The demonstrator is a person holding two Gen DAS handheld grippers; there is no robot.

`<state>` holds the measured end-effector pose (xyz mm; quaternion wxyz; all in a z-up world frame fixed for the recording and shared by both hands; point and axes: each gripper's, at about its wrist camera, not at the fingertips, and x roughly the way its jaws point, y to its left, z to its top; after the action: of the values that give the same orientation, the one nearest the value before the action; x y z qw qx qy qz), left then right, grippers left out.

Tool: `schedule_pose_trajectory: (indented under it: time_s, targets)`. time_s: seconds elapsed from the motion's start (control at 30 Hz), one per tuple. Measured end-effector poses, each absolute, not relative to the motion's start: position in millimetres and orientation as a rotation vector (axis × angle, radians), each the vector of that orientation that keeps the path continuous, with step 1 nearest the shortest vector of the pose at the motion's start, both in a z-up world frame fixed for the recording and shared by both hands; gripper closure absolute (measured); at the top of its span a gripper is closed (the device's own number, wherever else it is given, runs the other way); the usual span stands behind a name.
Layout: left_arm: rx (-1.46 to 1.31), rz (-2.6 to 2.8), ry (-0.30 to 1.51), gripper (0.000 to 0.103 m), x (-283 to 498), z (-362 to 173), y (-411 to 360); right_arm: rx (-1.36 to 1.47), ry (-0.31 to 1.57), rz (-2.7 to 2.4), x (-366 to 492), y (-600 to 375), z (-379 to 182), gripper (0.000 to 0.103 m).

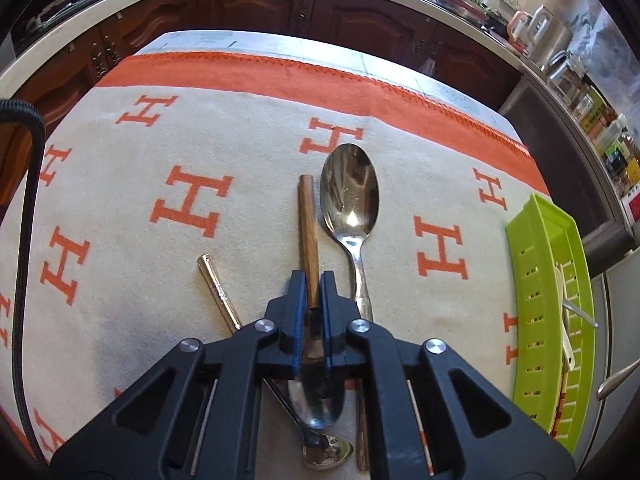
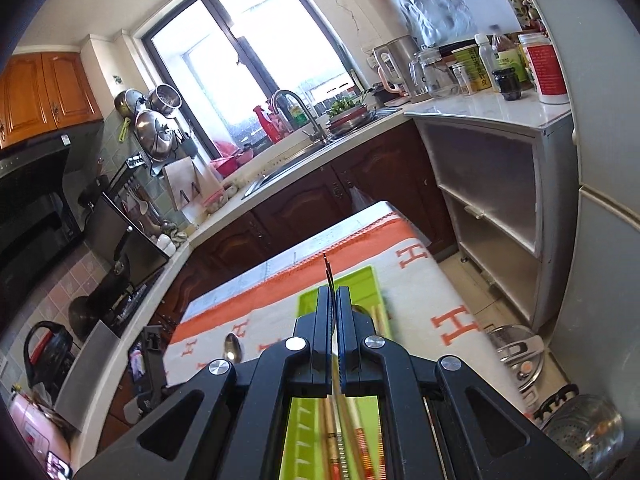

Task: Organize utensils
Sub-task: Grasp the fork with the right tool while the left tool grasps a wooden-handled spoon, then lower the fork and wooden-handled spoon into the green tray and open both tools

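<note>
You're maybe halfway: left gripper [image 1: 311, 294] pinching a chopstick [image 1: 308, 224] on the cloth [image 1: 120, 280], right gripper [image 2: 333, 300] carrying something thin over the tray [image 1: 540, 300], spoons [image 1: 349, 192] left.

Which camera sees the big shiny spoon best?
The left wrist view: the big spoon lies whole on the cloth, beside the wooden stick held by the left gripper. The right wrist view shows only its small bowl behind the gripper.
</note>
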<state>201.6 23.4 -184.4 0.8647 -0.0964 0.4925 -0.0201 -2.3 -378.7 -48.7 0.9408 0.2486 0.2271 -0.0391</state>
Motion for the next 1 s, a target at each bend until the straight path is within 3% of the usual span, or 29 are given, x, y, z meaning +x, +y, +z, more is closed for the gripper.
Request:
schedule_pose_trajectory:
  time_s: [0.3, 0.7, 0.77, 0.83, 0.87, 0.9, 1.0]
  targets:
    - [-0.201, -0.052, 1.014, 0.099, 180, -170, 27, 0.303, 0.537, -0.114, -8, -398, -49, 0.101]
    - [-0.177, -0.224, 0.937, 0.099, 122, -110, -8, 0.022, 0.726, -0.063, 58, -336, -83, 0.100]
    - [-0.172, -0.275, 0.932, 0.099, 114, -101, -21, 0.052, 0.735, -0.048, 76, -332, -88, 0.093]
    - [-0.170, -0.318, 0.935, 0.099, 110, -95, -34, 0.110, 0.740, -0.025, 95, -331, -92, 0.066]
    - [-0.167, -0.345, 0.937, 0.099, 107, -91, -42, 0.133, 0.736, -0.020, 102, -330, -93, 0.060]
    - [-0.163, -0.363, 0.938, 0.099, 105, -89, -49, 0.153, 0.728, -0.020, 107, -330, -94, 0.056]
    - [-0.155, -0.408, 0.942, 0.099, 100, -83, -69, 0.195, 0.725, -0.023, 118, -329, -94, 0.056]
